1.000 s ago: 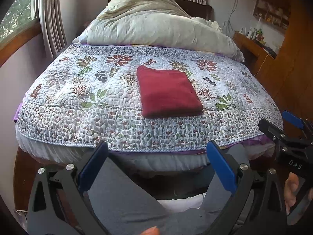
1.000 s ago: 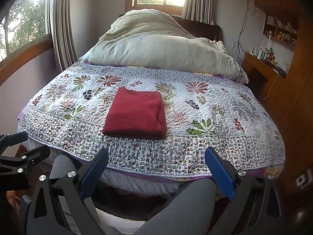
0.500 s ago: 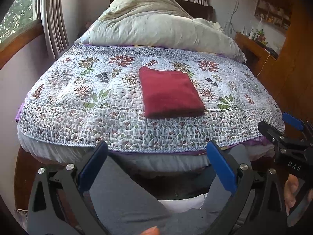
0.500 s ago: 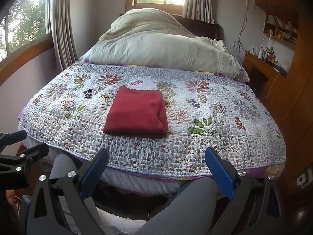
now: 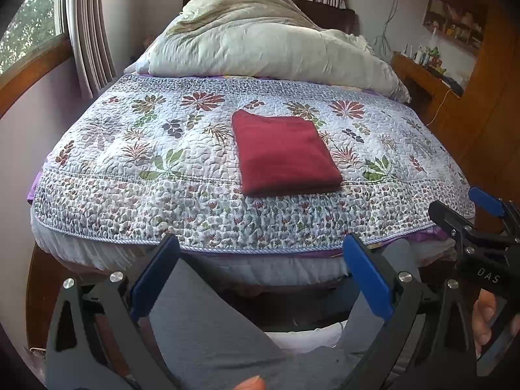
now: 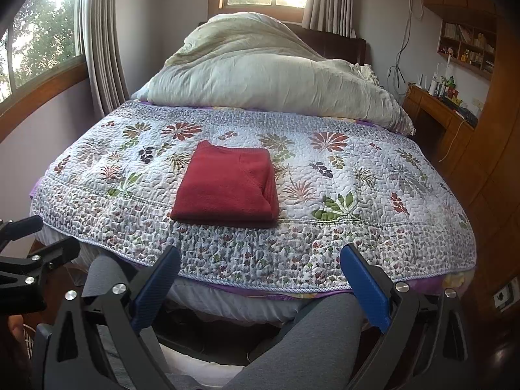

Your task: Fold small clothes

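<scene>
Nearest, the left gripper (image 5: 260,279) and the right gripper (image 6: 260,284) hang off the bed's near edge above the person's grey-trousered knees (image 6: 312,334), blue-padded jaws spread wide and holding nothing. Beyond them, the dark red knitted garment (image 5: 282,152) lies folded into a neat rectangle near the near edge of the floral quilted bedspread (image 5: 130,162). The fold looks finished; any remaining touch should only press stray edges flat. Farthest lies a rumpled pale duvet (image 6: 260,74).
</scene>
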The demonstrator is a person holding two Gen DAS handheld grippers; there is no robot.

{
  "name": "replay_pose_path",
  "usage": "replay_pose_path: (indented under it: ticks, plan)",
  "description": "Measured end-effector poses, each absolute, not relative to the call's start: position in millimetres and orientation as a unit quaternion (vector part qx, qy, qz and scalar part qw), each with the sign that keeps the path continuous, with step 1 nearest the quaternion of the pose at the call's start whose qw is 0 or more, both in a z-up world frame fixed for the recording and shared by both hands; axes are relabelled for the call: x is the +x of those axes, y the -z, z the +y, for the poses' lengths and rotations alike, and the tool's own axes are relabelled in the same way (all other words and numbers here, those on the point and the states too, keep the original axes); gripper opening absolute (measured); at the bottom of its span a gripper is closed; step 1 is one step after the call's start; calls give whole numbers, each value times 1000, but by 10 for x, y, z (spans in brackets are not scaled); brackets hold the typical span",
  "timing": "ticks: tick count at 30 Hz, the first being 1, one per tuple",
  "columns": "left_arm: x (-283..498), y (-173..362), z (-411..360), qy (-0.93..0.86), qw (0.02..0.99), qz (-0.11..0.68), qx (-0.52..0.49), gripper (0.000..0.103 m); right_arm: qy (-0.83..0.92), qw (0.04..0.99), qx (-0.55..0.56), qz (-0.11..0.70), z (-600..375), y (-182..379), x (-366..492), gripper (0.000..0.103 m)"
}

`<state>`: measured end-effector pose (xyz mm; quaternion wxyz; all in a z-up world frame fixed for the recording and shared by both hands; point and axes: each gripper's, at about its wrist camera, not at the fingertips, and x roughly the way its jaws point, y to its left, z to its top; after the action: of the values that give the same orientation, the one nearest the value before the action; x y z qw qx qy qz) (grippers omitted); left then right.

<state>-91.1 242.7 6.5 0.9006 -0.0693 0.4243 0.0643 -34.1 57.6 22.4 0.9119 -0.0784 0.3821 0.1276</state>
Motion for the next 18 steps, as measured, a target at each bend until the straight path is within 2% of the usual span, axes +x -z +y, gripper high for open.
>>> replay_pose_path:
  ticks: [18]
  plan:
    - [-900, -55, 2431, -64, 900, 425, -67, 100, -128, 911, -78, 383, 570, -214, -338, 99]
